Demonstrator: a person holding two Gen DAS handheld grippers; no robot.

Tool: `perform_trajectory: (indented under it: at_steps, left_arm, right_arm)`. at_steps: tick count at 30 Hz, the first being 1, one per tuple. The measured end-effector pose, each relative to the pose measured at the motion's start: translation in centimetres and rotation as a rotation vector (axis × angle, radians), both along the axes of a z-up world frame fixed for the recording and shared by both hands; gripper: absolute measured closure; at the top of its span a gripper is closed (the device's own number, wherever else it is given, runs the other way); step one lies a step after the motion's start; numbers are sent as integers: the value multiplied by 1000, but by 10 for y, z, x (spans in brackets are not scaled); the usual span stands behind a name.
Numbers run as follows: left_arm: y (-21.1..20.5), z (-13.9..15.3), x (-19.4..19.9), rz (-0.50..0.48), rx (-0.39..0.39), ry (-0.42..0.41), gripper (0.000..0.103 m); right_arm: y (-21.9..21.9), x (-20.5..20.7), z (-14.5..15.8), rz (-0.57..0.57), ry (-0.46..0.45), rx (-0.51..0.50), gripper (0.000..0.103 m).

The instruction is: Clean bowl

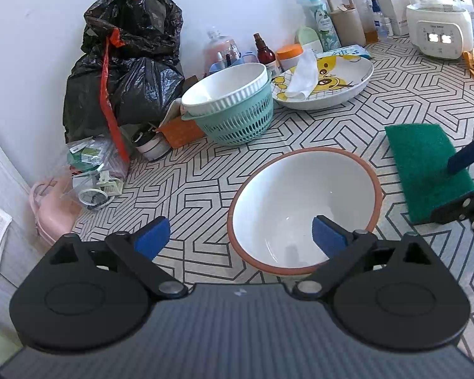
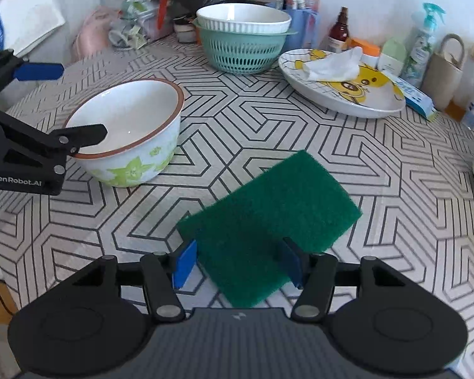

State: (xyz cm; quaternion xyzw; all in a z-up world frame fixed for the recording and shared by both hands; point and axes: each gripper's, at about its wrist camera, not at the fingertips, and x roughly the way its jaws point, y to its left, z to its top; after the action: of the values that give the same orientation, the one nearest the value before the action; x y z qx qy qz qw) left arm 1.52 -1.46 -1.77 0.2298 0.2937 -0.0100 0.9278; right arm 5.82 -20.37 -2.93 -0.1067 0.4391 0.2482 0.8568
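A white bowl (image 1: 303,208) with a brown rim and green flowers on its outside (image 2: 126,126) stands upright on the patterned tablecloth. My left gripper (image 1: 240,237) is open across the bowl's near rim, with one blue pad inside the bowl and the other outside it. The right wrist view shows that gripper (image 2: 69,102) at the left, one finger reaching over the rim. A green scouring pad (image 2: 268,221) sits to the bowl's right (image 1: 426,167). My right gripper (image 2: 237,263) has closed in on its near corner, both pads against its edges.
A teal colander (image 1: 240,120) holding a white ribbed dish stands behind the bowl, and beside it is a cartoon plate (image 1: 341,91) with a crumpled tissue. Bottles line the back wall. Black rubbish bags (image 1: 123,63) fill the left corner. A white appliance (image 1: 439,31) stands at the far right.
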Motion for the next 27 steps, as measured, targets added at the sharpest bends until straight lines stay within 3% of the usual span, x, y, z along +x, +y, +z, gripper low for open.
perform_trajectory:
  at_steps: [2, 6, 8, 10, 15, 17, 23, 27]
  left_arm:
    - [1, 1, 1, 12, -10, 9, 0]
    - [8, 9, 2, 43, -56, 35, 0]
    - [13, 12, 1, 52, -77, 46, 0]
    - [16, 16, 0, 60, -91, 59, 0]
    - [22, 25, -5, 99, -134, 88, 0]
    - [23, 25, -17, 112, -183, 79, 0]
    - [28, 34, -35, 126, -255, 71, 0]
    - [22, 34, -42, 112, -271, 87, 0]
  right_arm:
    - [3, -1, 1, -3, -17, -22, 28]
    - [-4, -12, 16, -59, -28, 82, 23]
    - [-8, -22, 27, -107, -41, 152, 6]
    - [-11, -34, 39, -157, -65, 188, 0]
    - [-20, -52, 67, -317, -93, 274, 0]
    - [-27, -52, 75, -363, -51, 324, 0]
    - [-19, -52, 77, -429, -14, 235, 0]
    - [-14, -52, 69, -492, -8, 228, 0]
